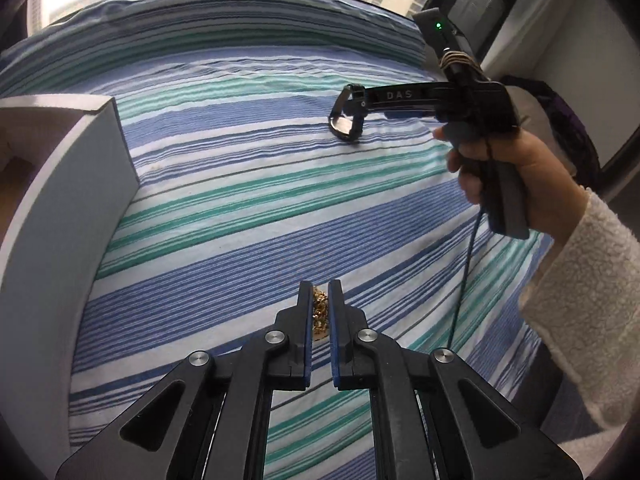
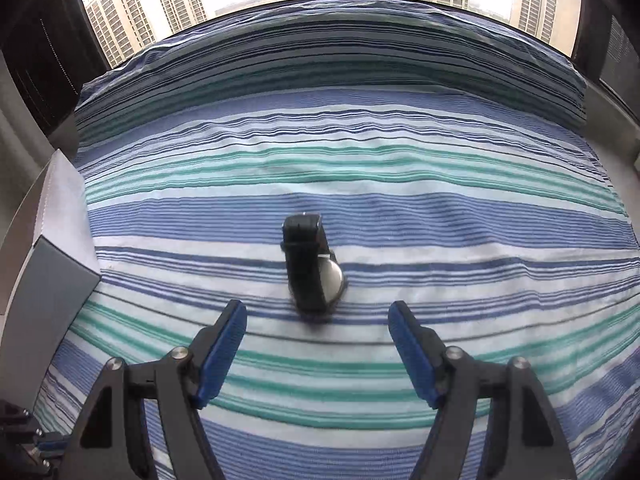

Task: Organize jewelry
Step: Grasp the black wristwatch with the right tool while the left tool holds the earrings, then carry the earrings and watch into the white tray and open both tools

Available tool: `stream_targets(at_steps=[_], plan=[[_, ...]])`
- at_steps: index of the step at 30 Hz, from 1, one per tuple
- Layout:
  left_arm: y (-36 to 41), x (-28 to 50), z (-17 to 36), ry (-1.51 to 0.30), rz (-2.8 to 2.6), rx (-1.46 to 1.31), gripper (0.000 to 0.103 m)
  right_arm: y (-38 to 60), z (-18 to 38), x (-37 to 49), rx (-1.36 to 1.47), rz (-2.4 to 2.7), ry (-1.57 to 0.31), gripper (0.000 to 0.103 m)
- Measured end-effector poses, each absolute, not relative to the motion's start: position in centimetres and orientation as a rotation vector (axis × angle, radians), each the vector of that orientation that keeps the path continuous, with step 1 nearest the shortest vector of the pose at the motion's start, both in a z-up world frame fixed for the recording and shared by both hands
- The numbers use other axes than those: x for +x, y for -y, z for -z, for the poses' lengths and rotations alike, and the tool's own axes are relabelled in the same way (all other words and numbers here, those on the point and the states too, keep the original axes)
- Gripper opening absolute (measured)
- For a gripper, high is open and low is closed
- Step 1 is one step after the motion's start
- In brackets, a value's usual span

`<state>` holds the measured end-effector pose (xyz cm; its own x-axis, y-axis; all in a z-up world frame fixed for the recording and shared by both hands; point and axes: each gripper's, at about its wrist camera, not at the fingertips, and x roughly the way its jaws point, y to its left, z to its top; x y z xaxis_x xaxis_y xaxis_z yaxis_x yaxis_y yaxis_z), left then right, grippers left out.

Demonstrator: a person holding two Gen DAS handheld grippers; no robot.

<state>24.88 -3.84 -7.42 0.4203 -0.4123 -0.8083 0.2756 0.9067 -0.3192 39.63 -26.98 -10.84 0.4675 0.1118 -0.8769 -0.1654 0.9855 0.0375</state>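
On the bed: a striped sheet (image 2: 400, 216) is covering the whole work area, and the pieces of jewelry are lying or being carried over it.
Left hand-held gripper (image 1: 320, 312): its blue pads are standing nearly together and are pinching a small gold chain (image 1: 320, 308), which is showing as a bunched cluster in the narrow gap.
Reason for the grip: the chain is fine and loose, so a close pinch on the gathered bunch is likely keeping it from slipping out while it is being carried.
Chain position: it is hanging clear of the sheet as far as can be judged, though contact below the pads is hidden.
Grey box (image 1: 60, 208): it is standing at the left edge of the bed, beside the left hand-held gripper; its open top is probably the place for the jewelry, but its inside is not showing.
Right hand-held gripper (image 2: 318, 344): its jaws are standing wide apart and are gripping nothing; a hand (image 1: 508, 172) in a fleecy sleeve (image 1: 580, 300) is holding its handle.
Watch (image 2: 314, 264): it is lying on its side on the sheet with the black strap looped, just ahead of the right fingertips and centred between them.
Reason for the wide opening: the strap loop is broad, so the spread jaws are likely being lined up to straddle it.
Step in hand, as judged: chain going to the box, watch next.
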Motion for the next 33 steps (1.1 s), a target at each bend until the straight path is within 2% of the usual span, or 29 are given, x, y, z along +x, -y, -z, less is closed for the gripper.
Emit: stream_targets(at_steps=[1, 2, 3, 13, 23, 27, 33], plan=[[3.3, 24.5, 6.8, -1.042, 0.426, -0.160, 0.004, 27.0, 11.1, 40.4, -0.032, -0.176, -1.059, 0.074], [2.6, 24.1, 6.2, -1.033, 0.420, -0.175, 0.004, 27.0, 11.2, 40.9, -0.022, -0.176, -1.043, 0.056], [2.0, 23.7, 5.5, -1.023, 0.414, -0.190, 0.004, 26.9, 11.2, 41.0, -0.037, -0.158, -1.033, 0.020], [-5.3, 18.4, -0.5, -0.955, 0.281, -0.291, 0.004, 25.1, 3.5, 33.6, -0.020, -0.312, -0.970, 0.018], [-17.2, 16.6, -7.6, -0.824, -0.024, -0.298, 0.005, 9.4, -3.7, 29.6, -0.105, -0.720, -0.927, 0.018], [-23.0, 18.3, -6.5, -0.818, -0.161, -0.317, 0.005, 1.1, -3.3, 30.9, -0.155, -0.821, -0.943, 0.018], [-29.5, 22.0, -1.2, -0.881, -0.288, -0.381, 0.005, -10.1, 1.3, 34.3, -0.315, -0.809, -1.001, 0.018]])
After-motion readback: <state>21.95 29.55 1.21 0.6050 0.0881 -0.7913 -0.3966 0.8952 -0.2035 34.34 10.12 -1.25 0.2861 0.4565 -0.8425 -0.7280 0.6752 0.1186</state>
